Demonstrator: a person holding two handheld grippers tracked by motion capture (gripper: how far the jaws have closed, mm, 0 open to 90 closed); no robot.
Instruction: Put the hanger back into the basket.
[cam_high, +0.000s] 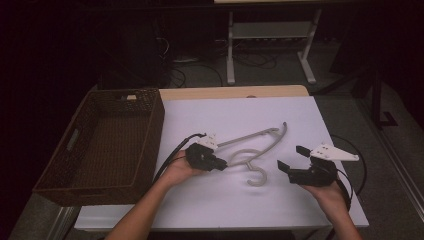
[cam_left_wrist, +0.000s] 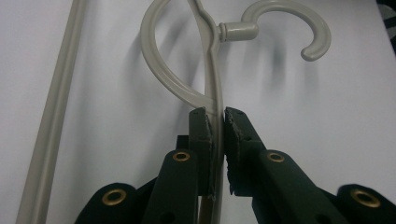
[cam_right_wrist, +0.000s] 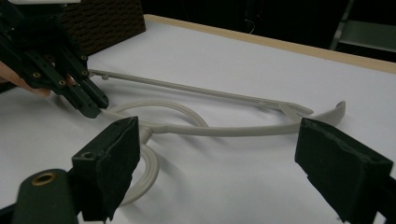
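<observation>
The left tool (cam_high: 220, 165) is clamped tight on the shoulder of the beige hanger (cam_high: 252, 145), which lies mid-worktop (cam_high: 235, 112), probably to anchor it. The right tool (cam_high: 292, 157) waits near the hook with jaws wide apart, empty, likely ready to grab.

Between the left hand-held gripper (cam_high: 218, 163) and the right hand-held gripper (cam_high: 292, 160) lay the hanger (cam_high: 252, 150), its hook nearest the right one. Left of the left hand-held gripper the basket (cam_high: 150, 145) walled the bench (cam_high: 240, 115). Beyond the hanger the bench lay bare.
</observation>
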